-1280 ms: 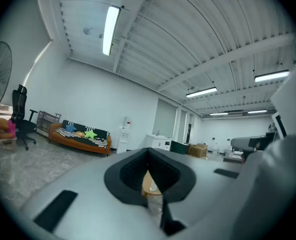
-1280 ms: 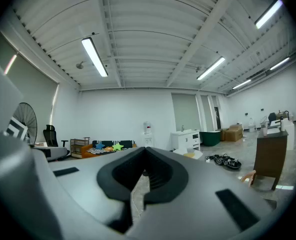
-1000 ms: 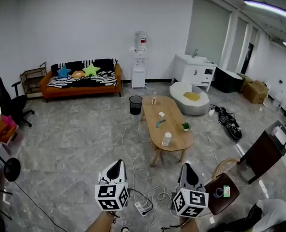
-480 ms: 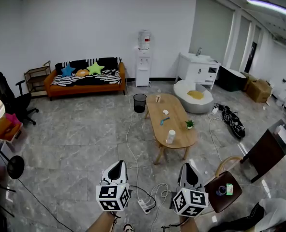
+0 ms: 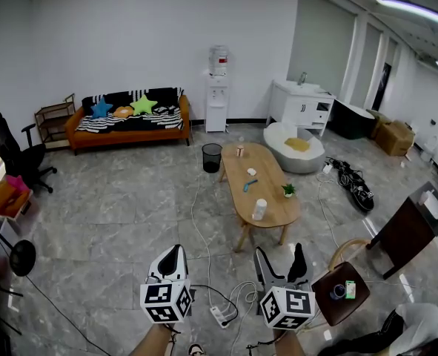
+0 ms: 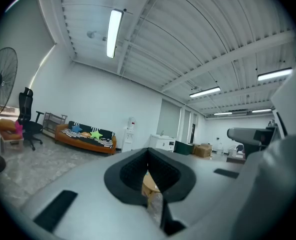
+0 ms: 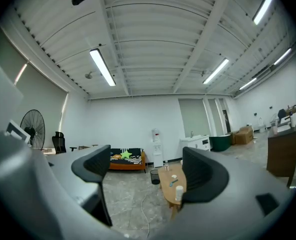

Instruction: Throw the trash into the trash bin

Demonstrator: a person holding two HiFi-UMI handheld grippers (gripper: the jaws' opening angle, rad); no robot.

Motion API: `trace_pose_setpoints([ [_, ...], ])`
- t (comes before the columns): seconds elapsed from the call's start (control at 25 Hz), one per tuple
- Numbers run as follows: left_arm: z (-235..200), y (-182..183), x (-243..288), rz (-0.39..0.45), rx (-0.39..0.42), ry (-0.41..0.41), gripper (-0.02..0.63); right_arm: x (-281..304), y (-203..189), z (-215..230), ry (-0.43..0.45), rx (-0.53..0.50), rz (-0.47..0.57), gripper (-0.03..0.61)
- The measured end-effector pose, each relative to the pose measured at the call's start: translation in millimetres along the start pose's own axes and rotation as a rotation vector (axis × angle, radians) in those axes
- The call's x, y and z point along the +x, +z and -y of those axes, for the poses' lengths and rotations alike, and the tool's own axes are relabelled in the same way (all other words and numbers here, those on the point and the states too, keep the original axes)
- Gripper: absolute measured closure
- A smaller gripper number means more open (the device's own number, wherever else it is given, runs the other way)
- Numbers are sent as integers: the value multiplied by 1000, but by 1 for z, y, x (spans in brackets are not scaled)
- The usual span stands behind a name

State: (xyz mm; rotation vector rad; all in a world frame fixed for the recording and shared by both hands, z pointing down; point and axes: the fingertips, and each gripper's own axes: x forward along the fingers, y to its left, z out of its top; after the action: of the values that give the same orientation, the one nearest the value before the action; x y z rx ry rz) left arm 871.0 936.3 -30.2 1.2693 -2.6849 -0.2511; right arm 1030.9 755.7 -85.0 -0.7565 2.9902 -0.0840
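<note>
Fingers of the right gripper [image 5: 279, 249] wide apart, just opened, nothing between them but a view of floor and far table. Fingers of the left gripper [image 5: 174, 251] pressed together, nothing caught between them. Both level, side by side, pointing across the room.

Straight ahead of the right gripper, well apart from it: wooden table [image 5: 276, 212], long axis running away from the fingers. Right hand the nearer one, judging by that line-up.

On the tabletop, near end first:
- upright white bottle [image 5: 259, 210], pale and smooth
- small potted plant [image 5: 287, 191] by the right edge
- blue thing [image 5: 247, 186] lying flat about midway
- small white lump [image 5: 252, 172] just beyond it, possibly crumpled paper
- brown cup [image 5: 239, 152] at the far end

Cannot tell for sure which of these counts as trash. Likeliest, at a guess: lump and bottle.

Trash bin [image 5: 211, 158], black mesh, upright on the floor just off the far left corner of the tabletop, so beyond the table's whole length from either hand.
</note>
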Motion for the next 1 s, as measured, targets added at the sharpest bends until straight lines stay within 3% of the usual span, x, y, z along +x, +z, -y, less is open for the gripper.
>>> trace_pose_setpoints([
  [0.2,-8,1,1,9,-11,15,623,4,5,0,-12,-15,37,-9],
  [0.56,-34,0,4,15,-26,61,623,21,-6,-1,-13,9,18,-9],
  [1.0,-106,4,34,-1,-30,96,623,84,-25,-25,-42,27,-17,-8],
])
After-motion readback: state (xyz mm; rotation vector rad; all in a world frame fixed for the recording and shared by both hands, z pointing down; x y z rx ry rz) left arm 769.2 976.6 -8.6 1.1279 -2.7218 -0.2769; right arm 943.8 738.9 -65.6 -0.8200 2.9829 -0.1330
